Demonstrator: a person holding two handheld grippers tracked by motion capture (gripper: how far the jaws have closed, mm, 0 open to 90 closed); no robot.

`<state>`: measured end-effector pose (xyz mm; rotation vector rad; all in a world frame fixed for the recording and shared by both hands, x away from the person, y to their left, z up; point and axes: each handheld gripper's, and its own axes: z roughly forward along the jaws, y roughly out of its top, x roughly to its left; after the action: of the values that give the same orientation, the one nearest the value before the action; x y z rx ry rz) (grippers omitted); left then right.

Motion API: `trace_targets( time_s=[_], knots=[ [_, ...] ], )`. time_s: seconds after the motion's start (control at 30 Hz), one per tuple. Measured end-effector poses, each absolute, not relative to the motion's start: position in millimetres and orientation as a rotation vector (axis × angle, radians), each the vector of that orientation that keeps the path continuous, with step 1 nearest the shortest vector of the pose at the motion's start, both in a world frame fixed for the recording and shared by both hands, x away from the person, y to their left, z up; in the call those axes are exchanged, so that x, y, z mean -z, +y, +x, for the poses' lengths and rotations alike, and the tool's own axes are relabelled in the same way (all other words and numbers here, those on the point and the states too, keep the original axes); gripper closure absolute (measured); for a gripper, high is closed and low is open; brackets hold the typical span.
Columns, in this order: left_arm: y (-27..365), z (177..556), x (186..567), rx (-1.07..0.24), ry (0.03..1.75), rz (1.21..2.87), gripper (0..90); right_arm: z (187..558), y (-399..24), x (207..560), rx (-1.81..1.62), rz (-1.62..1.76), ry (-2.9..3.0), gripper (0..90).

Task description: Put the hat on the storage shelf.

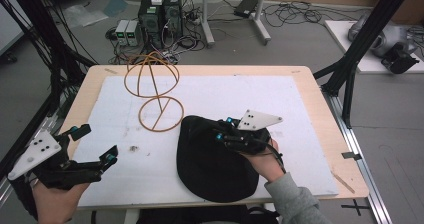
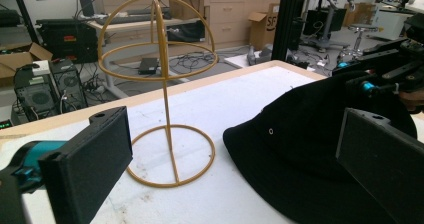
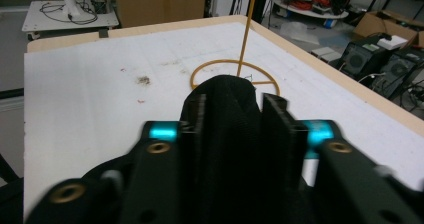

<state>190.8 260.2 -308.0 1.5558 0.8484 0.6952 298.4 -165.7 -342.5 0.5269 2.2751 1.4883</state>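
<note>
A black bucket hat [image 1: 212, 161] lies flat on the white surface [image 1: 280, 104], just in front of the ringed base of a gold wire hat stand [image 1: 159, 113], its near brim reaching the front edge of the surface. The right gripper [image 1: 226, 130] sits on the hat's far side, towards the stand, its jaws closed on a raised fold of the black cloth, as the right gripper view shows [image 3: 234, 115]. The left gripper [image 1: 102, 156] hangs well to the left of the hat and the stand, jaws spread wide and holding nothing.

The grip appears to take only a pinch of soft fabric, so the hat could slip free or sag lopsided when lifted, leaving the crown collapsed rather than open for the stand's domed top [image 2: 157, 39]. The stand looks light and thin-stemmed; a dragging brim or a sideways nudge from either gripper could well tip it over or push it back across the surface. With the left gripper so far from the stand, nothing steadies the frame.
</note>
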Motion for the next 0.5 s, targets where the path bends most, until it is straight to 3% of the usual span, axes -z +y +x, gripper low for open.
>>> trace_targets(
  time_s=[0.1, 0.5],
  knots=[
    [260.5, 190.7, 307.8, -0.696, 0.849, 1.556, 1.7, 296.7, -164.8, 342.5, -1.457, 0.509, 2.275, 79.2],
    [260.1, 190.3, 307.5, -0.695, 0.846, 1.554, 1.7, 295.1, -163.9, 341.8, -1.455, 0.437, 2.285, 83.8]
  ],
)
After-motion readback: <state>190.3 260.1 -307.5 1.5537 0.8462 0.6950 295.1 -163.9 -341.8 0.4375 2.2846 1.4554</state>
